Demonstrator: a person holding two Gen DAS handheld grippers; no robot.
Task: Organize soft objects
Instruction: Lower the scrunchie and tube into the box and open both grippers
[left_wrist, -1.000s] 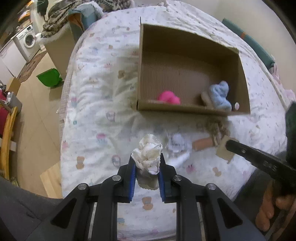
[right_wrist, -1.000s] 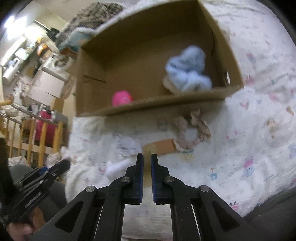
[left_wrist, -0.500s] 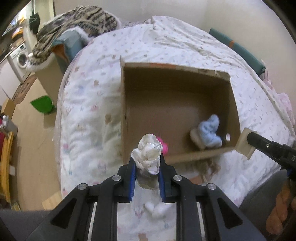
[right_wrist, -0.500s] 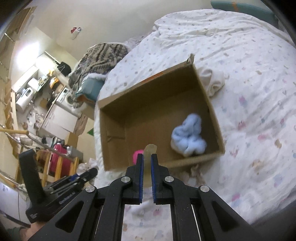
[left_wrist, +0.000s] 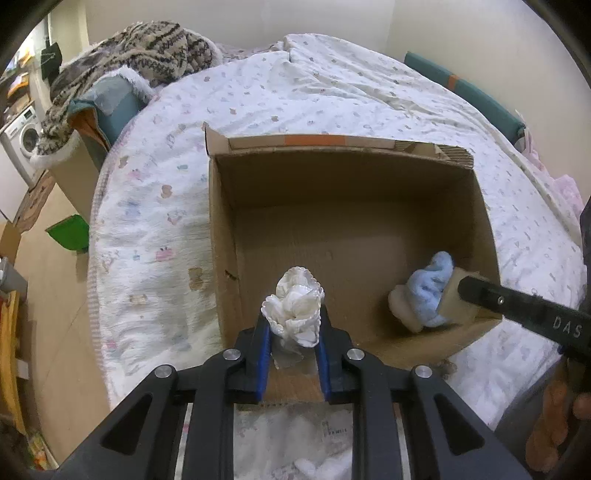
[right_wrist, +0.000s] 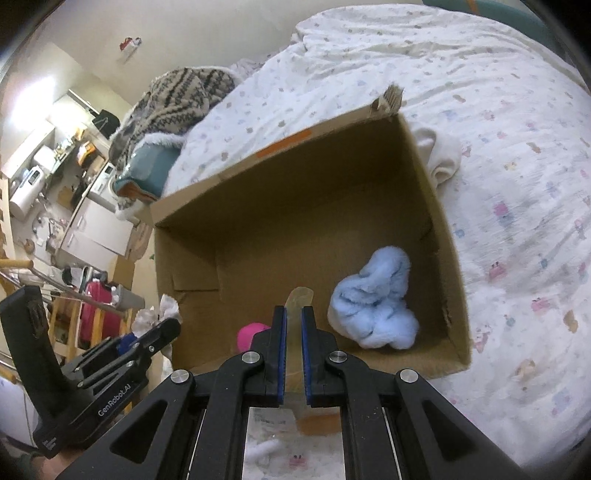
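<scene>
Left gripper (left_wrist: 292, 328) clamped on a white scrunchie (left_wrist: 294, 311), held above the box's (left_wrist: 221, 236) near edge. Right gripper (right_wrist: 293, 325) closed on a thin beige tag (right_wrist: 300, 297) over the box interior, beside the blue plush (right_wrist: 375, 301) and pink ball (right_wrist: 248, 335) inside.

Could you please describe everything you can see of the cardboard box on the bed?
The cardboard box is plain brown corrugated board, open at the top, with an orange strip along its far rim and a torn corner. It sits on the patterned white bedspread. Inside, a fluffy light blue item lies near the right wall and a pink item near the front wall; most of the floor is bare. The left gripper holds a white frilly item over its near edge.
</scene>
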